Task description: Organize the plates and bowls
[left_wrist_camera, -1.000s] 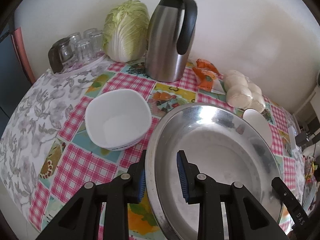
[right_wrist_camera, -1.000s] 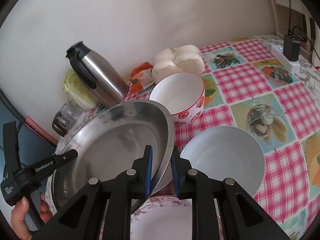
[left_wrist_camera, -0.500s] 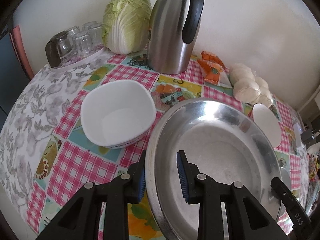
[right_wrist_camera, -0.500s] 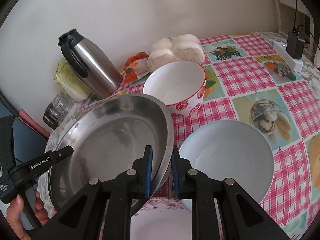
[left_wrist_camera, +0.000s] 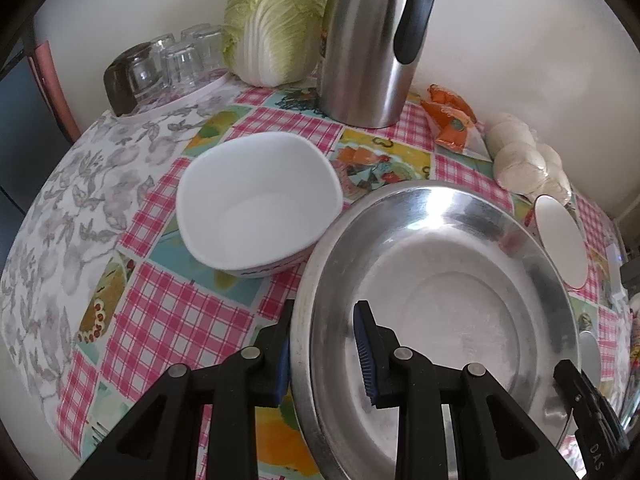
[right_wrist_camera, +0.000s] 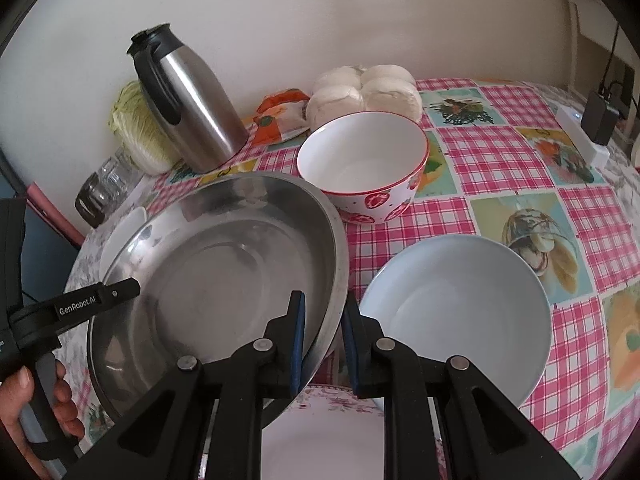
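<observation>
Together, both grippers pinch one large steel basin [left_wrist_camera: 440,300] by opposite parts of its rim. Seen from the left wrist, the left gripper [left_wrist_camera: 326,344] has its blue-padded fingers [left_wrist_camera: 364,352] clamped across the basin's near-left rim, one inside and one outside, at the lower centre of the frame. Seen from the right wrist, the right gripper [right_wrist_camera: 322,332] grips the basin's right rim in the same way at lower centre; the other gripper's tip and the hand [right_wrist_camera: 28,412] holding it show at the lower left.

The basin fills the lower right of the left view, tilted above the checked tablecloth [left_wrist_camera: 168,320]. A white square bowl [left_wrist_camera: 256,204] sits just left of it, at centre-left. In the right view a strawberry-patterned bowl [right_wrist_camera: 364,164] stands at centre, beyond the basin's far rim, and a pale blue bowl [right_wrist_camera: 460,312] lies at lower right. A floral plate [right_wrist_camera: 328,432] sits at the bottom edge beneath the fingers.

Along the wall stand a steel thermos jug [left_wrist_camera: 372,40], a cabbage [left_wrist_camera: 272,20] and upturned glasses [left_wrist_camera: 172,64].
</observation>
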Demonstrator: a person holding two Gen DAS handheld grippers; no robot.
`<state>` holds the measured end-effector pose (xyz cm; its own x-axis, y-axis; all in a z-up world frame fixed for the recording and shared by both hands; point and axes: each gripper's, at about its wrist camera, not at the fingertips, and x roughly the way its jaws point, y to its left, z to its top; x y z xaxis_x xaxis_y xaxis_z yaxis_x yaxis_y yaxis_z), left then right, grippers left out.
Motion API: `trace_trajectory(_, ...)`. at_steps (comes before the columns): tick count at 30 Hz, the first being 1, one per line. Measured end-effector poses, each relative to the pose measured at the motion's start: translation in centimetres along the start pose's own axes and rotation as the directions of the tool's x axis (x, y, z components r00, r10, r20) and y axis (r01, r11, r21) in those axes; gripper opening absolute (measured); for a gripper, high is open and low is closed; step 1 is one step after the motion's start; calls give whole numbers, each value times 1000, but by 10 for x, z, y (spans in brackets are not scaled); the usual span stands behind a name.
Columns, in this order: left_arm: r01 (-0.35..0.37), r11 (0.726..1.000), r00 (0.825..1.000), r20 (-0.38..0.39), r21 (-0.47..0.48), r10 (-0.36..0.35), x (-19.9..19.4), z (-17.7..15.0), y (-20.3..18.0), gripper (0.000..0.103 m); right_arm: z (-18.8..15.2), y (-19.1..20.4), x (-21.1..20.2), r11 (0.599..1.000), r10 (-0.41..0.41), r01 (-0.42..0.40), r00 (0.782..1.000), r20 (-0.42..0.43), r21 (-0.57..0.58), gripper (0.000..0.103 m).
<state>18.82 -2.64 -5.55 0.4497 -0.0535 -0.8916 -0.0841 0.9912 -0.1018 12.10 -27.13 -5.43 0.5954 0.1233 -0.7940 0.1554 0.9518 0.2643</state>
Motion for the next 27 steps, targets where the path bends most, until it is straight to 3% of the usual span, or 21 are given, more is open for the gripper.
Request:
trace_trajectory(6,7,1000,999,-35,-25,-8,13,-4,4,31,0,3,2,1000,-16,16,1000,-6,-4,20)
trace_trajectory(13,23,999,1000,-11,-30,-23,11,-4,5,31,1,8,-1,999,-27,27,1000,-1,-19,46)
trace_trajectory(16,21,999,1000,-2,-31,-21,7,-2,5,31,4,7,-11,1000,-27,28,999,33,-6,51)
trace_trajectory(24,26,999,999,-18,-26,-26,-4,2,6,33,10,5,-26,1000,-14,13,999,46,24,52)
trace_trajectory(27,12,1000,1000,-20,-18,-12,-12,3,7,50,9,4,-27,999,-3,2,1000,20,41,52)
